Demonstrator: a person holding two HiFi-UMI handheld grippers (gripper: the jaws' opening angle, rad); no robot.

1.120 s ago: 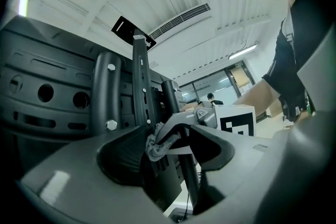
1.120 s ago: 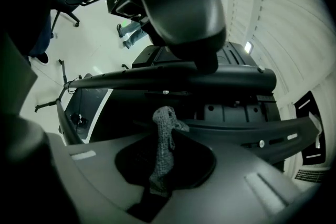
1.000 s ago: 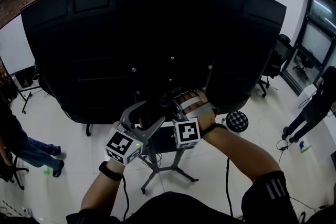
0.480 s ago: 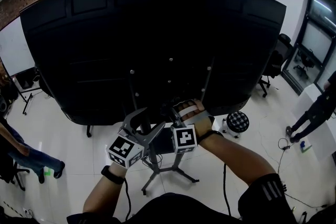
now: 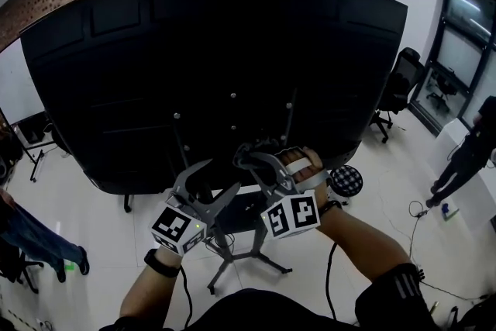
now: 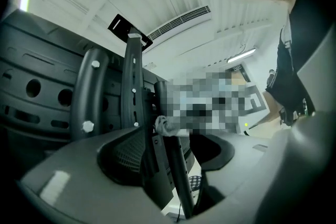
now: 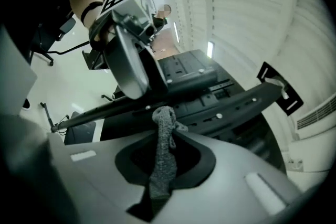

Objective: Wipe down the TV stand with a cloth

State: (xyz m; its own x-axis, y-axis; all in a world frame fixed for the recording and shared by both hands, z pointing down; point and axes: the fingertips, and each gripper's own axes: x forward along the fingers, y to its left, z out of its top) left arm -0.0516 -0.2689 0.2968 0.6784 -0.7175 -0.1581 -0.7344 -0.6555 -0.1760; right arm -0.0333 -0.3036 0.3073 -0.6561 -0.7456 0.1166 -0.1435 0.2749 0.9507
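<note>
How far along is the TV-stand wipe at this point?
Done: no wiped area can be told on the TV stand. In hand: the right tool grips a grey cloth by the upright rail behind the TV; the left tool is open nearby. Left: the legs at least.

Right claw (image 5: 254,159) with cloth (image 7: 164,157) risen up the TV stand (image 5: 219,269), rolled, marker cube (image 5: 293,215) tilted

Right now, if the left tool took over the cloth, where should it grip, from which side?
Take the bunched free end of the grey cloth, which pokes out past the right tool. It is twisted into a narrow rope along that tool's line, so probably come from the side, across it, keeping clear of the black stand bar close behind.
</note>
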